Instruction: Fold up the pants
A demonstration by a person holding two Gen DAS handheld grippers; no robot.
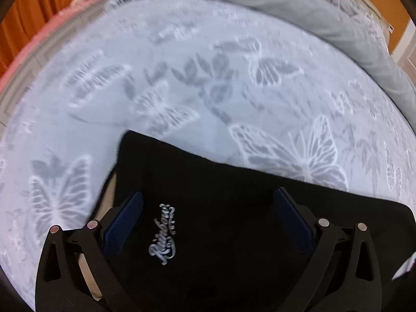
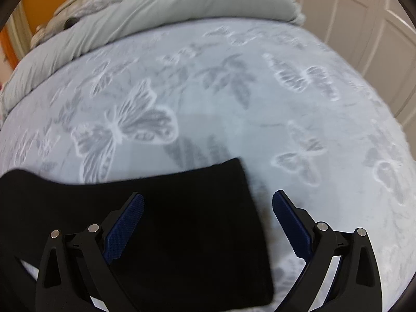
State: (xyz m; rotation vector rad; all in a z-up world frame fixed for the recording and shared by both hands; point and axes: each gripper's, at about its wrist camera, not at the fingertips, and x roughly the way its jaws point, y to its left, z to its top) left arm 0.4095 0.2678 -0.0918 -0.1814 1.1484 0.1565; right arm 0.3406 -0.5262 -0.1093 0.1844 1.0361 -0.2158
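Observation:
Black pants (image 1: 221,202) lie flat on a pale bedspread with a butterfly print; a silver script logo (image 1: 162,235) shows on them. My left gripper (image 1: 208,197) stands open above the pants, its blue pads wide apart and nothing between them. In the right wrist view the pants (image 2: 182,221) end in a straight edge and a corner near the middle. My right gripper (image 2: 208,199) is open too, its left finger over the black cloth and its right finger over the bedspread.
The bedspread (image 1: 208,78) fills most of both views. A rolled grey duvet (image 2: 156,7) lies along the far side of the bed. White panelled doors (image 2: 364,26) stand at the right; an orange curtain (image 1: 39,0) hangs at the far left.

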